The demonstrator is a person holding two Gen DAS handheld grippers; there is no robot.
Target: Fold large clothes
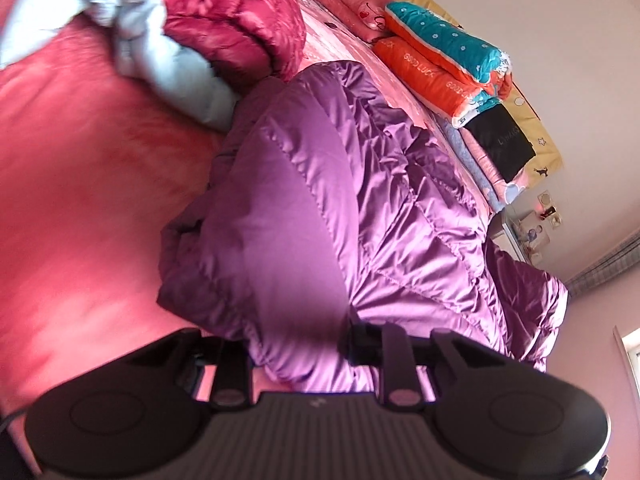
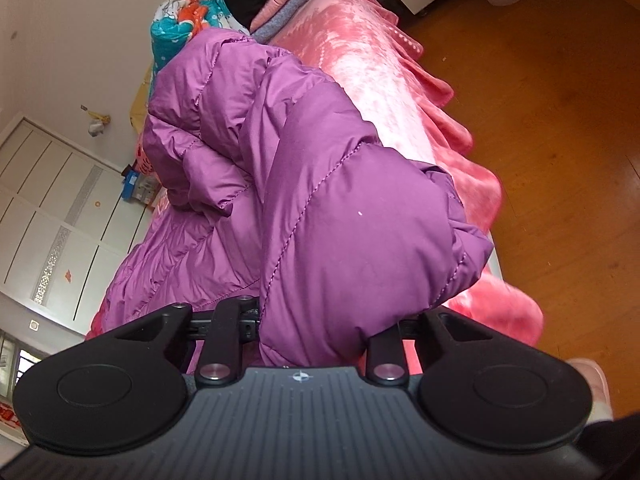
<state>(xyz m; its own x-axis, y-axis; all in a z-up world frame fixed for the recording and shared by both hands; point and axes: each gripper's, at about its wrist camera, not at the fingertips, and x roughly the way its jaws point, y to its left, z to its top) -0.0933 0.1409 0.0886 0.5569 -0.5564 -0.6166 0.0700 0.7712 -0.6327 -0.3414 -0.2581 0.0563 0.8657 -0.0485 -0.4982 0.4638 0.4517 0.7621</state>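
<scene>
- The left gripper (image 1: 298, 344) pinches a thick fold of the purple padded jacket (image 1: 320, 208); the cloth fills the gap between its fingers and bulges forward from them.
- The right gripper (image 2: 320, 332) likewise clamps a puffy fold of the jacket (image 2: 340, 220), which swells up just ahead of its fingers.
- Beyond both grips the jacket drapes onto the pink bedspread (image 1: 80, 160).
- Far ahead of the left fingers lie a dark red quilt (image 1: 232, 12) and a pale blue garment (image 1: 160, 52); stacked folded blankets (image 1: 444, 52) sit to their right.
</scene>
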